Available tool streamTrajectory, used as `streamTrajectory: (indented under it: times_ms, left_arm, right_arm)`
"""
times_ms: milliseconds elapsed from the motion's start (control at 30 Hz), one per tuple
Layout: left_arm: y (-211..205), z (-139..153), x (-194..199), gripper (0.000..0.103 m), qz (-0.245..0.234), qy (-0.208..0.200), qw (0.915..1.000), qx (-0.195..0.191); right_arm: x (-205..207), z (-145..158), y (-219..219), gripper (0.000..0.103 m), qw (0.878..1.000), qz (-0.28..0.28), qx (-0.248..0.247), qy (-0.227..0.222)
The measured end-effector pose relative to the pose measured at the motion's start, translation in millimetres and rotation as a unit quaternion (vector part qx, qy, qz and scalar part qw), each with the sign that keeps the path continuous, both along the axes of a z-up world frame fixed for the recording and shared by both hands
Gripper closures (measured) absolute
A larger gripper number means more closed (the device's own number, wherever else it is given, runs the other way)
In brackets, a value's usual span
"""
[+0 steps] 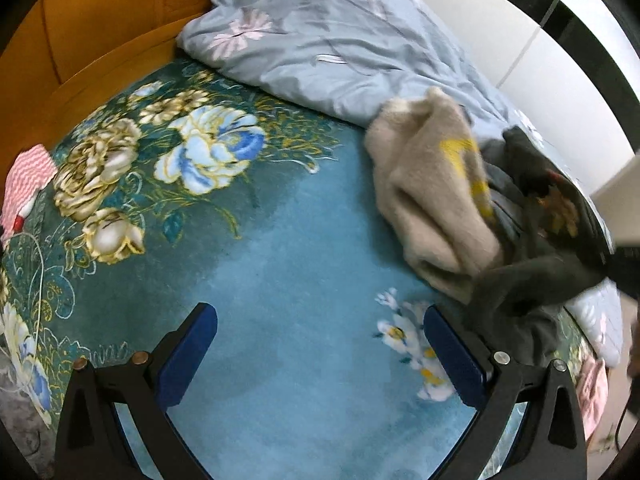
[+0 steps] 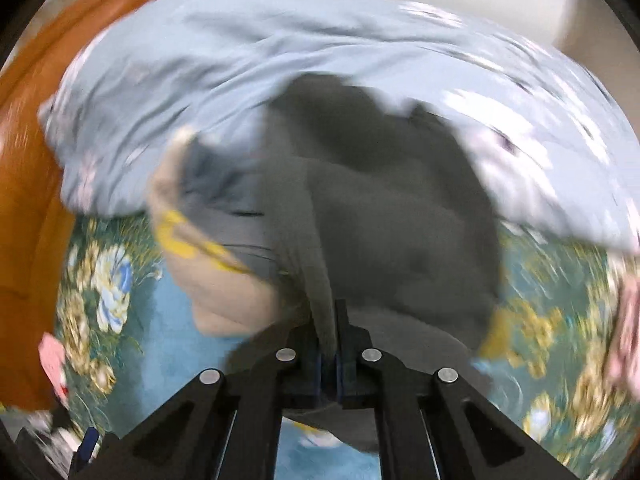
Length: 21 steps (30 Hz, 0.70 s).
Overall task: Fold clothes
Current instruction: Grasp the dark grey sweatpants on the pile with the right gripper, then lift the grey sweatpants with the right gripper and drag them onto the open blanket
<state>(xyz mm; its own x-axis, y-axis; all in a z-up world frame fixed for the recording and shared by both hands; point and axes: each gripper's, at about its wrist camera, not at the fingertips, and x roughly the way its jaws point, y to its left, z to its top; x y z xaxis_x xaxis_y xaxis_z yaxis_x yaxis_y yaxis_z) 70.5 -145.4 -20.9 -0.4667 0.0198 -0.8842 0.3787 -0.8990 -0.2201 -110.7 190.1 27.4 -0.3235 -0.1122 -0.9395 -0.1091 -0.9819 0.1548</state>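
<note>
A dark grey garment (image 2: 400, 216) lies bunched on the bed, and my right gripper (image 2: 329, 320) is shut on a fold of it; the view is blurred by motion. A beige fleece garment (image 2: 224, 292) with yellow markings lies just left of it. In the left wrist view the beige garment (image 1: 432, 196) and the dark grey garment (image 1: 528, 276) are heaped at the right. My left gripper (image 1: 320, 320) is open and empty above the blue floral bedspread (image 1: 280, 248), its right finger close to the grey garment's edge.
A light blue floral quilt (image 1: 328, 40) is piled at the back of the bed. A wooden headboard (image 1: 100, 32) stands at the left. A pink striped cloth (image 1: 28, 176) lies at the left edge. More pink cloth (image 1: 594, 388) lies at the right edge.
</note>
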Motion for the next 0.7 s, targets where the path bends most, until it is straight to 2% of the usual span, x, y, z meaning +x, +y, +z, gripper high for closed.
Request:
streamTrajectory:
  times_ms: [133,233,300,533,667,700]
  left_arm:
    - [22.7,11.4,7.8,0.000,-0.028,0.005,0.9996,-0.002]
    - [38.8,19.1,15.7,0.000,-0.048,0.007,0.9988,-0.003]
    - [48.8,24.5,22.3,0.000,-0.061,0.010,0.9981,-0.005]
    - [59.3,39.3,47.3,0.000,-0.080,0.010,0.9966,-0.017]
    - [57.9,44.9,56.2,0.000,-0.082,0.013,0.9963,-0.023]
    - [56.5,46.3,58.3,0.000,-0.083,0.014,0.9962,-0.026]
  right_arm:
    - [61.5,1.4,79.1,0.099,0.997,-0.076,-0.019,-0.013]
    - [119.1,-8.6,109.3,0.099,0.995,-0.098,-0.015,-0.033]
    - [161.1,-21.3,114.2,0.099,0.993,-0.105,-0.023,-0.055]
    - [270.4,-75.2,44.1,0.099,0.988,-0.028,-0.047,-0.147]
    - [295.5,-80.8,23.0,0.098,0.986,0.004,-0.052,-0.157]
    - [294.3,-75.1,23.9,0.095,0.987,0.008,-0.051,-0.150]
